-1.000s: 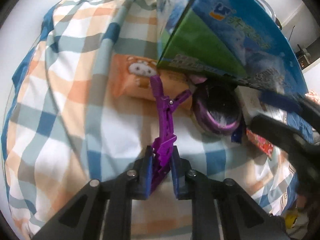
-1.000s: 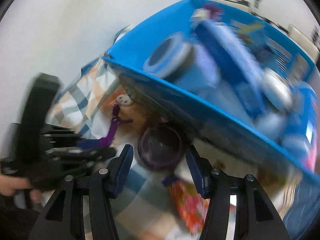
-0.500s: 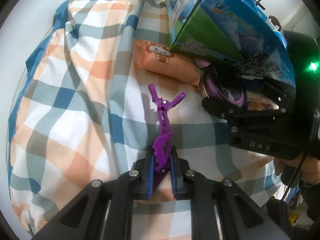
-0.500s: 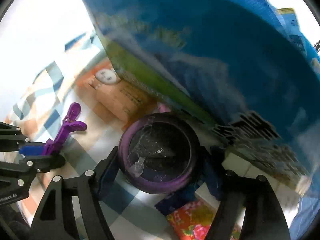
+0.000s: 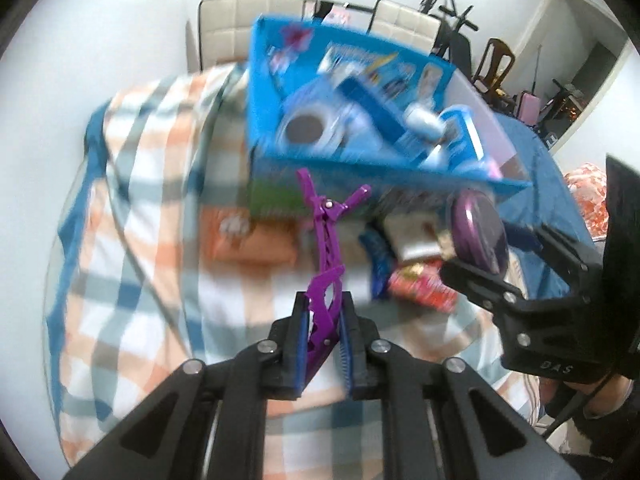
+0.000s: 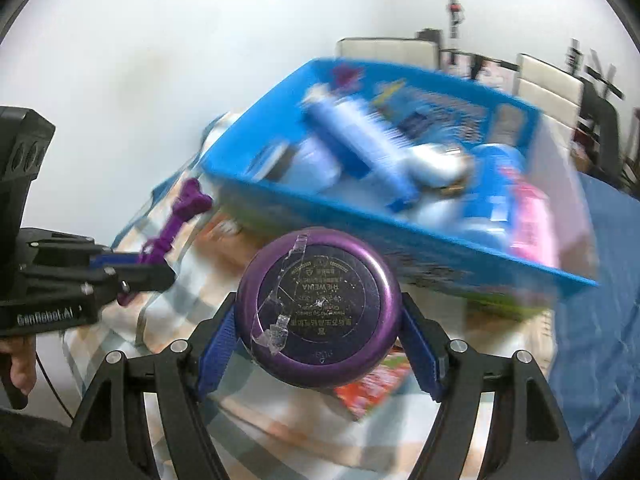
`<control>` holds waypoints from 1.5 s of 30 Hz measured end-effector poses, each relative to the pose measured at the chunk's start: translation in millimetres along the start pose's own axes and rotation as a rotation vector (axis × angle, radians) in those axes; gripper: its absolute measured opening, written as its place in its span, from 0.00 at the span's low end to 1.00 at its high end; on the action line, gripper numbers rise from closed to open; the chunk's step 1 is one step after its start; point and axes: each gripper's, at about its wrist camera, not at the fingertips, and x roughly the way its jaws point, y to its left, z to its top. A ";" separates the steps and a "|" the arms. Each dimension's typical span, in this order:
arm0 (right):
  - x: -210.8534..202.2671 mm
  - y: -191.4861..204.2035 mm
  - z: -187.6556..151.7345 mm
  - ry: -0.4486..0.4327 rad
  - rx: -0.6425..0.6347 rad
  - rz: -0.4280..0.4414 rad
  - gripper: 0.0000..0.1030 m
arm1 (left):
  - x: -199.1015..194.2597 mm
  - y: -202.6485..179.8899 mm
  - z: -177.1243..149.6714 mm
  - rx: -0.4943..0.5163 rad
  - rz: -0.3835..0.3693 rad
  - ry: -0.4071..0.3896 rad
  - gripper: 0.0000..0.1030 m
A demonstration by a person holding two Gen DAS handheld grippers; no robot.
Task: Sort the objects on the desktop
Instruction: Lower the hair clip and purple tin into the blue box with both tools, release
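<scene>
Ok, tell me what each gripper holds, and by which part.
Left gripper: purple hair clip, by its handle end. Right gripper: round purple case, across its rim.

1. A plain white wall (image 6: pixel 200 60) fills the background, evenly lit.
2. Two pale cushioned chair backs (image 5: pixel 248 24) stand against it at the far side of the worktop.
3. A checked cloth (image 5: pixel 132 240) in orange, blue and white covers the worktop; a plain blue cloth (image 6: pixel 600 300) lies to the right.
4. A doorway (image 5: pixel 576 64) opens at far right, with a dark wooden chair (image 5: pixel 494 60) and dark stands beside it.
</scene>
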 end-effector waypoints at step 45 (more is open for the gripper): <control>41.6 -137.0 183.6 0.074 0.247 -0.137 0.75 | 112.0 -21.1 244.6 -0.069 0.068 0.012 0.13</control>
